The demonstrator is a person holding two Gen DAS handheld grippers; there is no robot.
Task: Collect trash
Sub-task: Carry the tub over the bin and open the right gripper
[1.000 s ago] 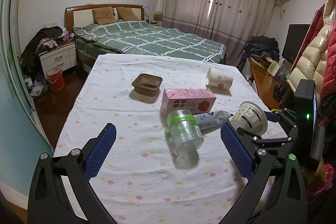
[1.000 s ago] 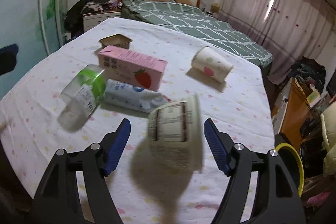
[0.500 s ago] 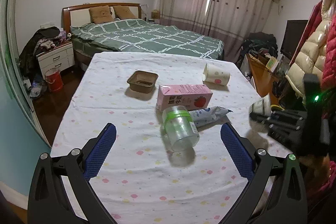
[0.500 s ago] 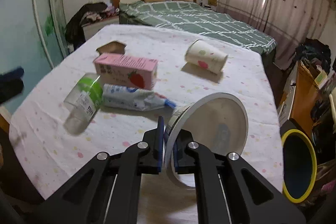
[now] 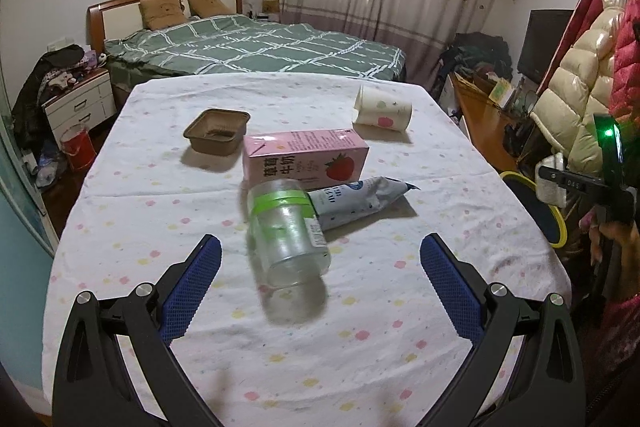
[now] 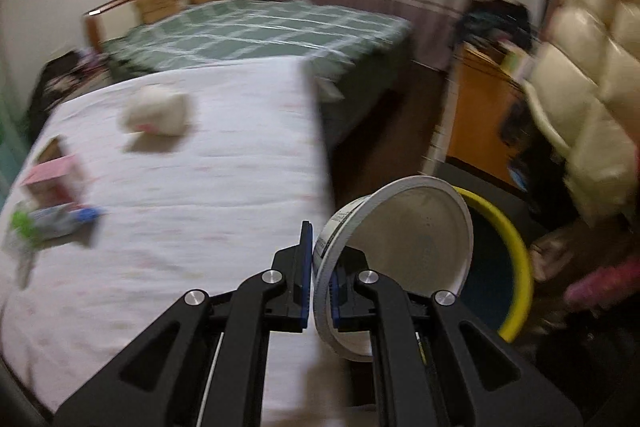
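My right gripper [image 6: 319, 279] is shut on the rim of a white paper bowl [image 6: 404, 251] and holds it past the table's right edge, beside a yellow-rimmed bin [image 6: 516, 247]. The bin also shows in the left wrist view [image 5: 536, 207], with the right gripper [image 5: 560, 183] above it. My left gripper [image 5: 320, 287] is open above the table [image 5: 360, 327], just short of a clear plastic jar [image 5: 288, 235] with a green band, lying on its side. Behind it lie a pink strawberry milk carton [image 5: 306, 159], a blue-white wrapper [image 5: 356, 201], a brown tray [image 5: 217, 131] and a paper cup [image 5: 383, 109].
A bed [image 5: 260, 47] stands beyond the table. A nightstand [image 5: 78, 103] and a red bucket [image 5: 76, 147] stand at the left. An orange desk [image 5: 484, 115] and hanging padded coats [image 5: 592, 67] are at the right. The right wrist view is blurred.
My right gripper closed on the bowl's rim, lifted it off the table and swung it right, over to the yellow-rimmed bin. My left gripper stayed open near the jar.
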